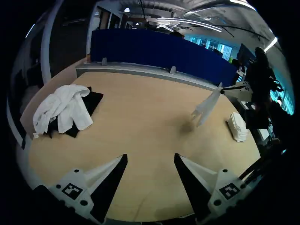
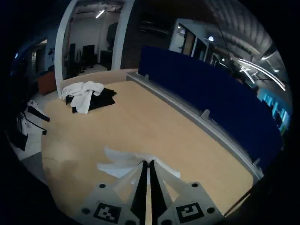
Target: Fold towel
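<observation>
Low at six o'clock, my left gripper (image 1: 150,168) hovers over the table (image 1: 150,112), fingers spread, empty. Out at two o'clock my raised right gripper (image 1: 224,90) pinches the white towel (image 1: 205,108), which dangles above the wood.

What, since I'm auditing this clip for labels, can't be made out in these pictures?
- Right gripper view: the fingers of the right gripper cover the pinched part of the towel, so how much is gripped is hidden.
- Left gripper view: the white pile covers most of the black cloth; its outline is unclear.
- Left gripper view: the folded stack at far right is too small to count layers.
</observation>
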`<state>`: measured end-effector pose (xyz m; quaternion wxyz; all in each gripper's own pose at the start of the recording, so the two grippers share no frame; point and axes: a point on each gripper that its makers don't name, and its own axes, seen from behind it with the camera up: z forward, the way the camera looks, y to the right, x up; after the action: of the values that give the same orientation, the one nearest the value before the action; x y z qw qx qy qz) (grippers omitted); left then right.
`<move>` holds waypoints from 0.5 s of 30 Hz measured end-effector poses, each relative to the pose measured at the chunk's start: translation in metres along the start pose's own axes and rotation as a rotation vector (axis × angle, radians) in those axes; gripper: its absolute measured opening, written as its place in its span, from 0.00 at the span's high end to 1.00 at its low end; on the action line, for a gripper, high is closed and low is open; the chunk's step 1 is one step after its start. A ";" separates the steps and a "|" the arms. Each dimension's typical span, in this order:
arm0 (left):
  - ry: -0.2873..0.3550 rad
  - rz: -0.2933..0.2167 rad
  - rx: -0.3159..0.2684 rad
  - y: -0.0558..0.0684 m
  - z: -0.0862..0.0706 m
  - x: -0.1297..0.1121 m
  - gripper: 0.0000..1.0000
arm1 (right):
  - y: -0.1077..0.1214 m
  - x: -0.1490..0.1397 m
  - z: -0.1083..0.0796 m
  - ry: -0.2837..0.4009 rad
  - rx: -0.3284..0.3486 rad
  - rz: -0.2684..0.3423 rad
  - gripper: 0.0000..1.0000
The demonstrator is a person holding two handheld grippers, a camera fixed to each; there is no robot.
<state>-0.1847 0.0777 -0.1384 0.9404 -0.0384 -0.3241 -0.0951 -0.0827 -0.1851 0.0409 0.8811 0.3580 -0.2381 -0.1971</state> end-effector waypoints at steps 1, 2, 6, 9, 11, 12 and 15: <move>0.000 0.003 -0.003 0.002 0.001 0.001 0.08 | 0.005 -0.001 -0.003 -0.001 -0.005 0.004 0.96; -0.001 0.005 -0.005 0.003 0.001 0.001 0.08 | 0.010 -0.003 -0.006 -0.001 -0.011 0.009 0.96; -0.002 0.014 -0.013 0.009 0.005 0.004 0.08 | 0.032 -0.009 -0.021 -0.005 -0.033 0.025 0.96; -0.004 0.019 -0.014 0.011 0.007 0.005 0.08 | 0.052 -0.016 -0.033 -0.011 -0.054 0.030 0.96; -0.004 0.021 -0.014 0.012 0.009 0.006 0.08 | 0.065 -0.022 -0.041 -0.016 -0.066 0.031 0.96; -0.005 0.023 -0.014 0.013 0.009 0.007 0.08 | 0.073 -0.025 -0.046 -0.019 -0.073 0.032 0.96; -0.008 0.026 -0.014 0.015 0.011 0.007 0.08 | 0.099 -0.034 -0.059 -0.026 -0.100 0.037 0.96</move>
<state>-0.1830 0.0926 -0.1253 0.9399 -0.0495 -0.3268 -0.0852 -0.0596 -0.0703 0.0664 0.8983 0.3063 -0.2460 -0.1970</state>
